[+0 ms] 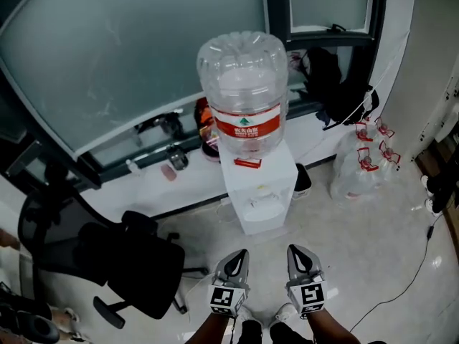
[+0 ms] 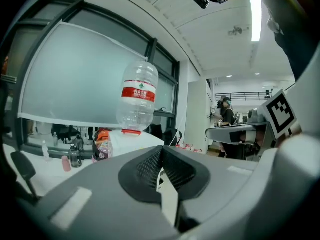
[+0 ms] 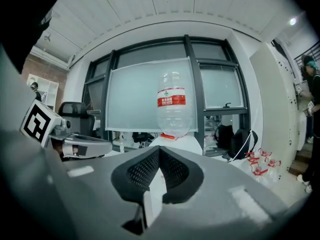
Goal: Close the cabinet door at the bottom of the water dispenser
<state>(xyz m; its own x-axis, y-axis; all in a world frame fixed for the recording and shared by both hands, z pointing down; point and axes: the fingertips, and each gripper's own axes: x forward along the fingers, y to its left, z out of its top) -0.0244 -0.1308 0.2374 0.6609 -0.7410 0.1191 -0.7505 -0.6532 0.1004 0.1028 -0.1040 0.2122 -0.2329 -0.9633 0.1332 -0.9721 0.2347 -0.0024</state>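
Note:
The white water dispenser stands against the window ledge with a large clear bottle with a red label on top. From this steep angle I see only its top and tap recess; the cabinet door at its bottom is hidden. My left gripper and right gripper hover side by side just in front of it, both shut with nothing between the jaws. In the left gripper view the shut gripper points at the bottle. The right gripper faces the bottle and dispenser.
A black office chair stands close on the left. Several empty bottles lie on the floor to the right, with a black bag on the ledge behind. A thin cable runs across the floor at right.

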